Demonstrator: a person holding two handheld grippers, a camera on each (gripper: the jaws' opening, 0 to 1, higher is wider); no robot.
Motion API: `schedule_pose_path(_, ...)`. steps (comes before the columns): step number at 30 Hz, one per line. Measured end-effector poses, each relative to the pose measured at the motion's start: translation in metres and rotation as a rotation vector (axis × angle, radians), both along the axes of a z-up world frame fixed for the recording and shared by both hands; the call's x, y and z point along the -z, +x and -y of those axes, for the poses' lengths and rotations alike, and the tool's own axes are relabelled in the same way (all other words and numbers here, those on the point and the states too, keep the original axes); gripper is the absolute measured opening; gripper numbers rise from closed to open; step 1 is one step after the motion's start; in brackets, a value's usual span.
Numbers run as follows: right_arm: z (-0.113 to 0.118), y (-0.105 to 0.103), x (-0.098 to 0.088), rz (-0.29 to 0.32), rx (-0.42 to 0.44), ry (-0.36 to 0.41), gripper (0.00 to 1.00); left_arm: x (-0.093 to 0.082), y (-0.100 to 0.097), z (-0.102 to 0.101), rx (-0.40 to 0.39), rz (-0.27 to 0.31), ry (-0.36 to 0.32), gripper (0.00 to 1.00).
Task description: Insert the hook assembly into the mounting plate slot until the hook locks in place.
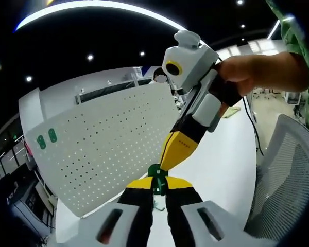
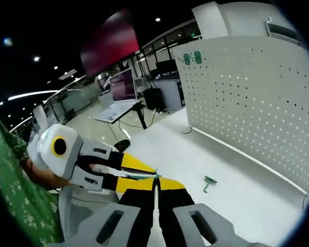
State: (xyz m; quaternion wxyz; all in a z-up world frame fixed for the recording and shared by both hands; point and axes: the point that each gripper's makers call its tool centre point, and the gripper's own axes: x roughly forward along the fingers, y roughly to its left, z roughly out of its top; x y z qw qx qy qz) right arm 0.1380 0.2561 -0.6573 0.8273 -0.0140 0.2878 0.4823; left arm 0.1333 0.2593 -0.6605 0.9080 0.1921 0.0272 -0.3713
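**Inspector:** Two grippers meet over the white bench (image 2: pixel 232 170). The left gripper (image 1: pixel 157 186) has its jaws closed on a small green hook assembly (image 1: pixel 155 177); the right gripper (image 2: pixel 155 186) pinches the same piece from the other side, jaws closed, seen edge-on as a thin sliver.

**Assistant:** And the plate?

**Inspector:** The perforated white mounting plate (image 1: pixel 108 149) stands upright at the bench edge, well apart from the held hook. Two green hooks (image 1: pixel 46 138) already sit near its upper corner. A spare green hook (image 2: pixel 209 182) lies loose on the bench.

**Assistant:** Handling?

**Inspector:** Judged light, rigid plastic, likely slippery and prone to twisting. Grip the flat body, leaving the tab that enters the slot exposed.
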Motion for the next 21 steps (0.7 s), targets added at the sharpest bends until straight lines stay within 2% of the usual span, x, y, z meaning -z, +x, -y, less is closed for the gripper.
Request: schedule_pose_path(21,-0.0001,-0.0003,-0.0002,-0.023,0.009,0.003,0.0,0.0008,0.0015,-0.0007,-0.004,-0.018,-0.028,0.04)
